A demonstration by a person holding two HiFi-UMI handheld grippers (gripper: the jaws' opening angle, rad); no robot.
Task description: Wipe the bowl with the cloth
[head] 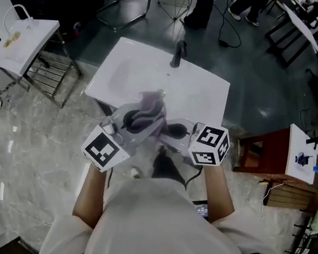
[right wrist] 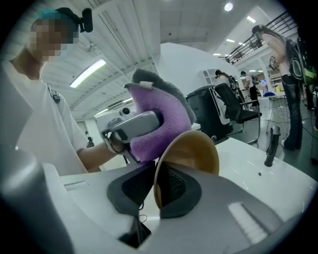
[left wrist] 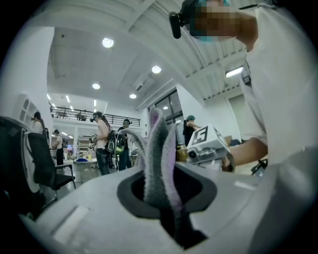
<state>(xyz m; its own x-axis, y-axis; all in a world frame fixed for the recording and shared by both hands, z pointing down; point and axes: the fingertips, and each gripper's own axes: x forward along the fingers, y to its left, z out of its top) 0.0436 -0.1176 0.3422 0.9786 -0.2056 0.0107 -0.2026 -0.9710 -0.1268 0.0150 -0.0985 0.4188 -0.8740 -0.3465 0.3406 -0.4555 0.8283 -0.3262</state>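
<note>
Holding one cloth (left wrist: 158, 158) in left gripper (left wrist: 164, 196), one bowl (right wrist: 194, 151) in right gripper (right wrist: 155, 187).

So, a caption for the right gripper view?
Right gripper grips the rim of a tan bowl; left gripper holds a purple cloth.

White square table (head: 139, 62) standing on grey marbled floor (head: 29, 145), one dark slender object (head: 177, 54) standing on the top near the far edge, at 1 o'clock from table centre, type undetermined, small dark speck (right wrist: 259, 173) close beside it.

white short-sleeved shirt (head: 154, 227); grey left claw (left wrist: 161, 196), right claw (right wrist: 155, 191)
</note>
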